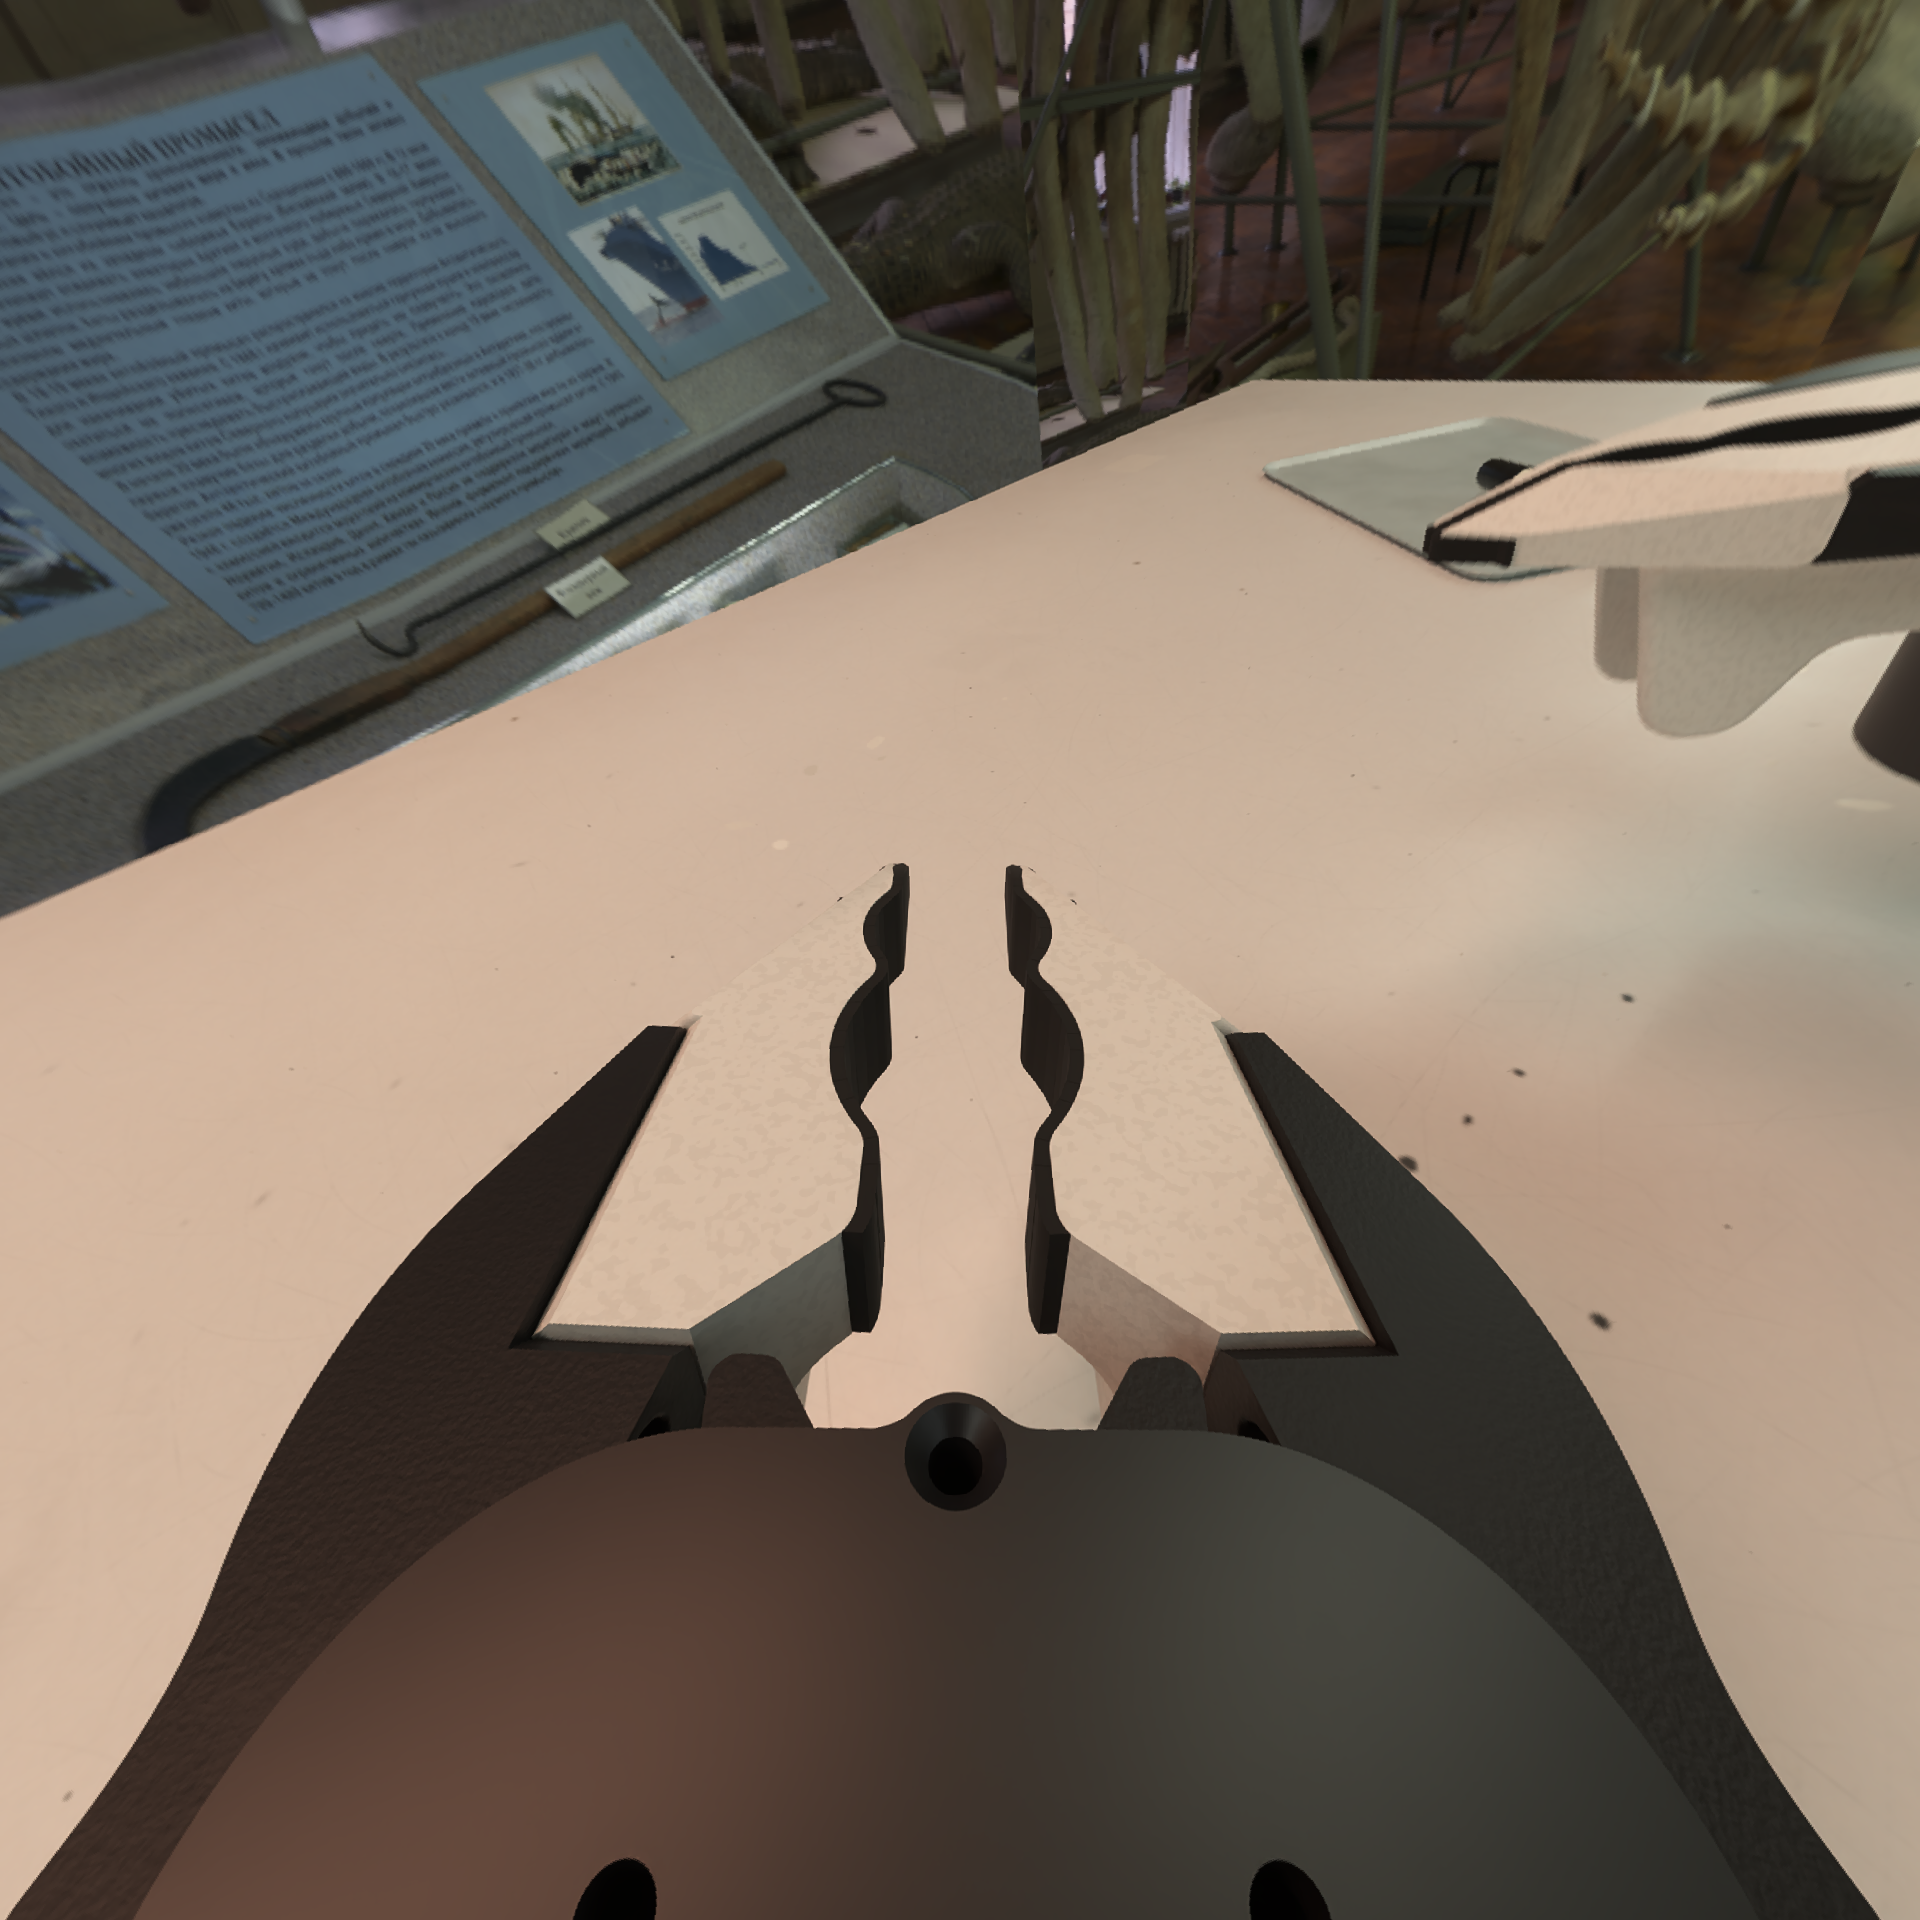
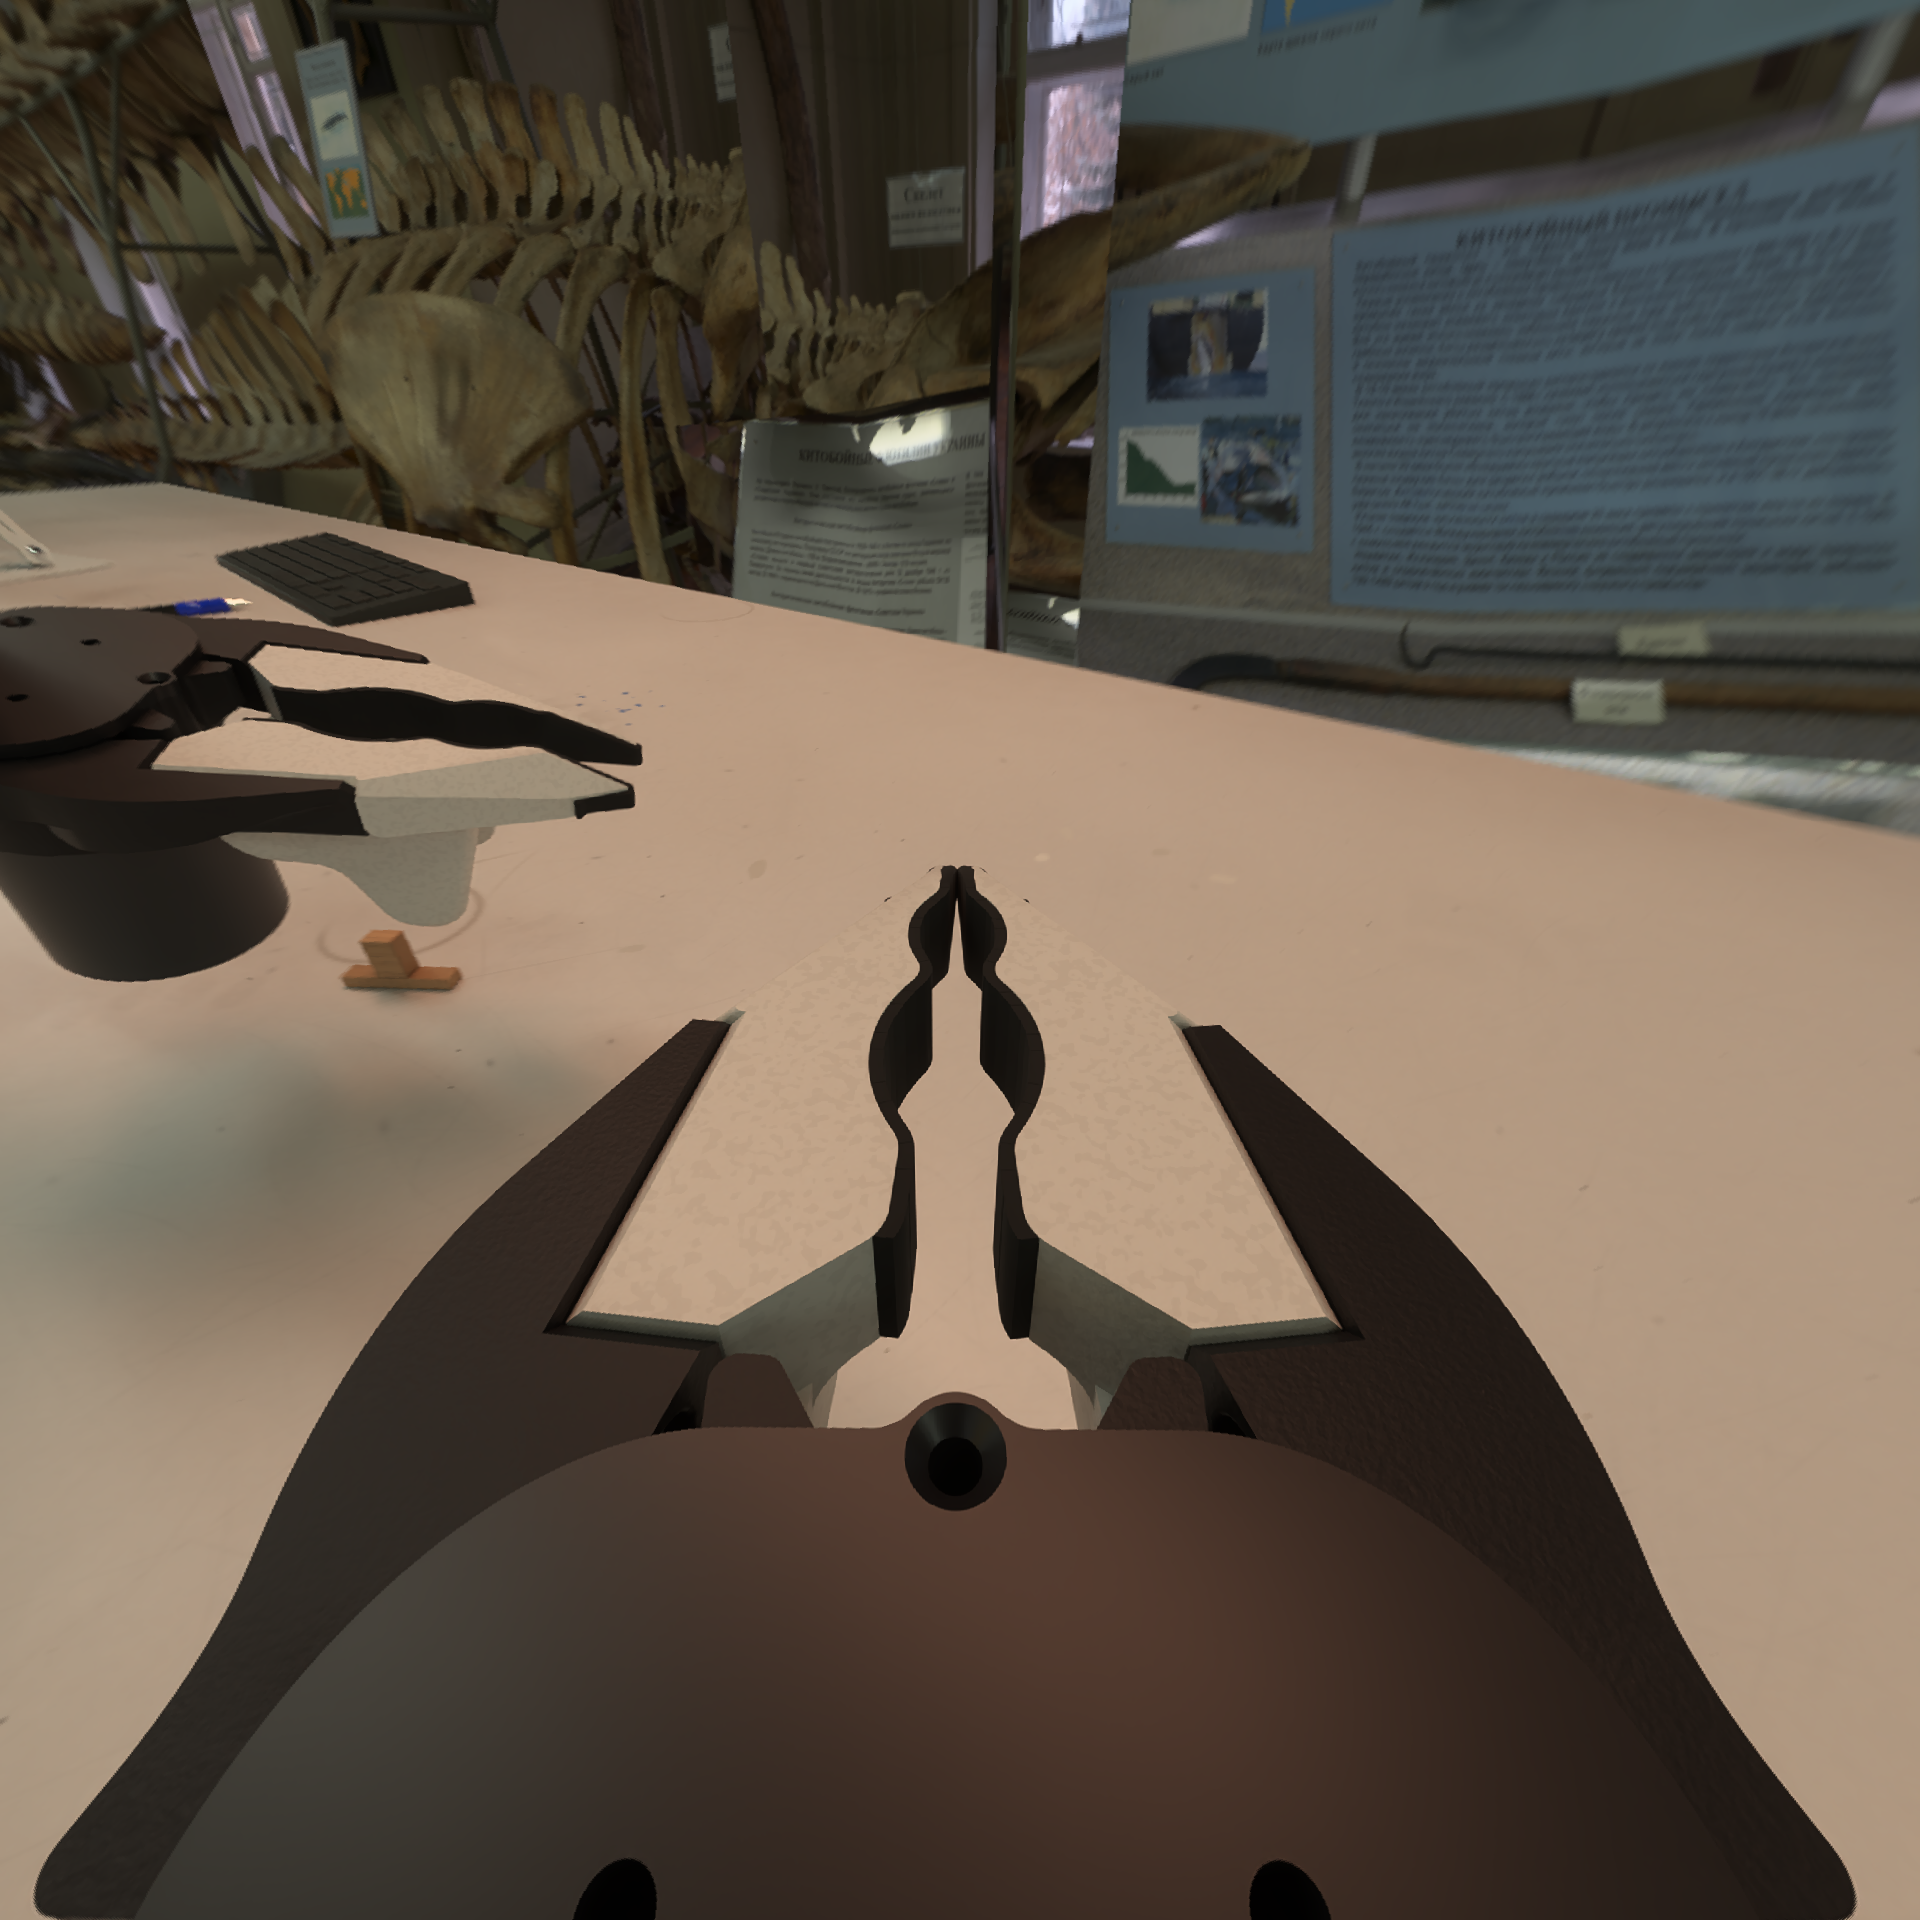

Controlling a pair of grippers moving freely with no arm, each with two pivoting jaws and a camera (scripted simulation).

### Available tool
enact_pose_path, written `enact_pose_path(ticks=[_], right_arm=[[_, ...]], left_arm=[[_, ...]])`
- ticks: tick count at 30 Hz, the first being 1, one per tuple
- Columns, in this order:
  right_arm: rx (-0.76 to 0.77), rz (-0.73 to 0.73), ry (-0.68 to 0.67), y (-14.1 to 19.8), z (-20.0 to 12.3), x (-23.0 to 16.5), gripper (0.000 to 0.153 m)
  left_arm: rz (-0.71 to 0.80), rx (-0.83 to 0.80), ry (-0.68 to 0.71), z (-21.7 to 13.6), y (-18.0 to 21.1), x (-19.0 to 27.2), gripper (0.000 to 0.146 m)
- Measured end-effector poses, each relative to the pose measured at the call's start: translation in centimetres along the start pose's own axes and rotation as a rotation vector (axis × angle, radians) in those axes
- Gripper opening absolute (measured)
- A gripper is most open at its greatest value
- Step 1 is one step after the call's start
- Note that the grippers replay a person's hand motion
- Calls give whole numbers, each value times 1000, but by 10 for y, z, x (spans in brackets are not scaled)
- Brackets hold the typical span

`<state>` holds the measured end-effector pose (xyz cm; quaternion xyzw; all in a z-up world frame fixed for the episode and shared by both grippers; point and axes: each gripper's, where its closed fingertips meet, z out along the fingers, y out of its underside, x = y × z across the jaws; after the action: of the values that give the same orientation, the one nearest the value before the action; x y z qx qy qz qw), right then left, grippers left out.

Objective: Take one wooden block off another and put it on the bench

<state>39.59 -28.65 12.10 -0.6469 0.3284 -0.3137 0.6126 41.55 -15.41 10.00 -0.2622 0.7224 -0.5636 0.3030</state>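
Left gripper (image 1: 957, 873) hovers over the pale pinkish bench (image 1: 727, 790) with its jaws a narrow gap apart and nothing between them; its wavy dark pads (image 1: 871, 997) frame only bare bench top. Right gripper (image 2: 957, 873) has its fingertips pressed together at the very front, with no object caught between them, and it too points across open bench surface.

Seen from the right wrist view, the wooden blocks (image 2: 398, 961) sit on the bench to the left, near the dark round base under the left gripper (image 2: 597, 774) and lower in the picture than its fingertips. They are small and orange-brown: a flat, thin piece lies on the bench and a short, squarish piece stands upright on it, near its left end, so the pair reads as an upside-down T. A faint ring mark on the bench curves around them. The blocks are well apart from the right gripper's tips.

Farther back on the left lie a black keyboard (image 2: 348, 577) and a small blue object (image 2: 197, 606). In the left wrist view a flat grey tray (image 1: 1382, 473) rests on the far right of the bench, partly covered by the right gripper (image 1: 1455, 545).
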Motion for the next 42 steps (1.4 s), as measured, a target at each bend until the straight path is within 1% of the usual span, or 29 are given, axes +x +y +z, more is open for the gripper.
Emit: enact_pose_path(ticks=[4,8,10,12,15,17,19,21,25,28,30,34,37,42], right_arm=[[-23,94,-49,7,-1,-5,0],[-26,88,-69,8,-2,-12,0],[-30,85,-70,8,-2,-13,0],[-29,89,-65,6,-2,-13,0],[-28,94,-66,3,-5,-13,0],[-24,90,-66,2,-7,-14,0],[-25,90,-71,2,-8,-15,0],[-31,102,-82,3,-8,-16,0],[-47,130,-101,6,-7,-18,0],[-61,135,-111,8,-6,-19,0],[-67,133,-115,9,-6,-21,0],[-79,132,-125,11,-5,-24,0],[-87,130,-131,12,-5,-25,0],[-94,134,-139,13,-5,-26,0]], left_arm=[[-39,-1,32,-1,-1,2,18],[-45,-42,82,-4,2,13,18],[-6,-46,64,-9,0,11,18],[59,-55,10,-18,-3,-2,22],[154,-142,-111,-44,-3,-48,34],[145,-162,-162,-69,-5,-78,37],[105,-177,-169,-92,-4,-97,39],[90,-228,-154,-110,7,-105,40],[44,-372,-39,-123,46,-91,45],[21,-473,57,-123,76,-71,47],[20,-510,100,-120,88,-60,46],[20,-547,184,-111,99,-39,39],[57,-587,223,-104,106,-28,28],[43,-618,218,-95,111,-26,21]])
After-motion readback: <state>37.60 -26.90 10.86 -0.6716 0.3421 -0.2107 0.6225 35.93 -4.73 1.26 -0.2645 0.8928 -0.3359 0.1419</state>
